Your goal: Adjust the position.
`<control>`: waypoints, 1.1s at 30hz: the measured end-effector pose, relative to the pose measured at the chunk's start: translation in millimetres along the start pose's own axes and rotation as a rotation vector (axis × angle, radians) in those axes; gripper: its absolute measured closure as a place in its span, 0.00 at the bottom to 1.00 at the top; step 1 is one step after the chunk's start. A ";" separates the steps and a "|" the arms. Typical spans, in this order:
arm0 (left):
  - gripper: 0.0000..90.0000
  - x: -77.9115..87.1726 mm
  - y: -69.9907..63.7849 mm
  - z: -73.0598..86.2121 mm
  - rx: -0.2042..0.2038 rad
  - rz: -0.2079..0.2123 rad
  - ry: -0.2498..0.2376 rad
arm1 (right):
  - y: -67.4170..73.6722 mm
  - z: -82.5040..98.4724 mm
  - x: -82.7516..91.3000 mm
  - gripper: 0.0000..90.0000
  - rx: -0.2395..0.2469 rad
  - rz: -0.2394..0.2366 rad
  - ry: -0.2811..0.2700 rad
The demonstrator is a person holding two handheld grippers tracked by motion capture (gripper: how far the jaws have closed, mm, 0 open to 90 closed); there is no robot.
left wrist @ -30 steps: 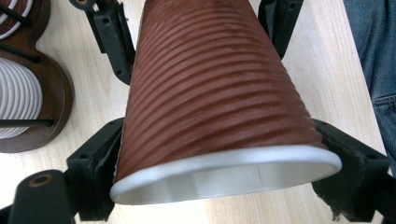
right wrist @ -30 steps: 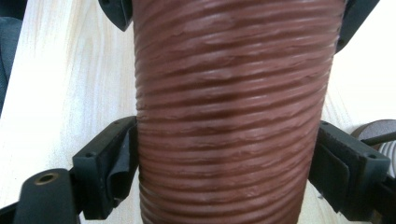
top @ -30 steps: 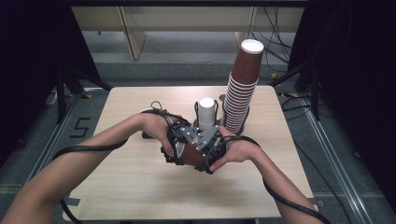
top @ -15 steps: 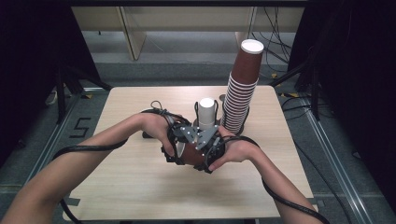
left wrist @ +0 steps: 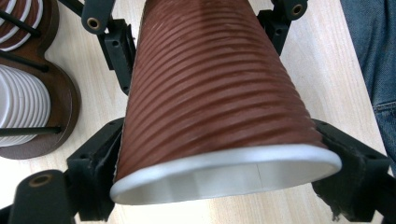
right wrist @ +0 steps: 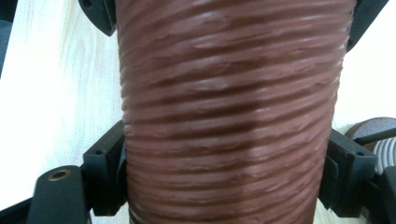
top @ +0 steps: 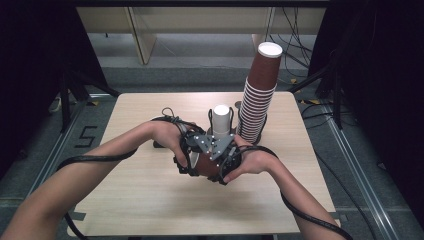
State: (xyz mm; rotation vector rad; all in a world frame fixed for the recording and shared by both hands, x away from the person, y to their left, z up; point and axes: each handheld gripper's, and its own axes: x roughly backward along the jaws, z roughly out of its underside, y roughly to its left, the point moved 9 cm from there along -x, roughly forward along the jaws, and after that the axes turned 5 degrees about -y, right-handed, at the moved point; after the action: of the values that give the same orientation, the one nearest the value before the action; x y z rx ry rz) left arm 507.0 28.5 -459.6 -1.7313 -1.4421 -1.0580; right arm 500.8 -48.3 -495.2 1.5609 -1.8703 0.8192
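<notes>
Now both tools are on the ribbed brown cup (top: pixel 207 167) at centre frame, low over the bench (top: pixel 125 200): left tool (left wrist: pixel 224 126) clamps near the rim, while the right tool (right wrist: pixel 224 163) has just been closing, pads against its wall. Looks ready to separate cups.

Tall stack of ribbed brown paper cups (top: pixel 259 95) blocks desk's (top: pixel 130 200) far right; short white-topped cup stack (top: pixel 221 120) just left of it, both w/ thin black rods around. Both sit right behind the hands, so little room fwd. Black cables (top: pixel 305 215) trail off near edge both sides. Near & left desk areas open for passing.
</notes>
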 end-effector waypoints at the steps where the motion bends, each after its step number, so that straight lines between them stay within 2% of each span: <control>1: 0.15 0.2 0.5 0.1 0.000 -0.004 0.000 | 0.2 -0.1 0.4 0.24 -0.002 0.002 0.001; 4: 0.15 0.9 1.5 0.4 0.000 -0.006 0.002 | -1.0 -0.6 0.5 0.25 -0.001 0.015 0.000; 6: 0.15 0.5 -0.6 0.6 0.027 -0.007 0.001 | -1.1 0.1 1.0 0.26 -0.008 0.016 0.012; 8: 0.15 -0.1 0.1 -0.4 0.006 -0.001 -0.001 | -2.7 -1.2 -0.8 0.27 0.038 -0.006 0.005; 14: 0.15 0.6 1.7 -0.2 0.005 -0.005 -0.001 | -4.4 -1.1 -0.5 0.27 0.050 0.000 -0.001; 17: 0.15 0.8 2.7 -0.4 0.001 -0.010 0.002 | -2.9 0.2 0.9 0.28 0.017 0.010 0.005; 21: 0.15 1.0 4.5 -1.2 -0.014 -0.017 -0.001 | -4.3 0.2 1.6 0.28 0.026 0.016 0.004; 22: 0.15 0.7 2.9 -1.4 0.010 -0.017 -0.008 | -6.6 -0.9 -0.1 0.28 0.058 0.009 -0.008; 26: 0.16 1.0 3.8 -2.0 0.004 -0.024 -0.008 | -7.3 -0.9 0.4 0.29 0.065 0.013 -0.011; 28: 0.15 1.4 5.4 -2.7 -0.014 -0.025 -0.012 | -8.3 -0.9 1.3 0.29 0.067 0.023 -0.013; 30: 0.14 0.7 4.9 -2.7 -0.001 -0.030 -0.017 | -9.1 -0.8 1.3 0.29 0.075 0.025 -0.016; 33: 0.12 0.0 5.8 -2.9 -0.030 -0.036 -0.024 | -7.6 0.6 1.5 0.28 0.067 0.020 -0.020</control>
State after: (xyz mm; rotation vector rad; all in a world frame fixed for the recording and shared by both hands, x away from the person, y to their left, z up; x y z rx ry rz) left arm 512.2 24.9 -458.1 -1.7508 -1.4844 -1.0864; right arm 508.1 -50.7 -493.7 1.5990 -1.8931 0.8870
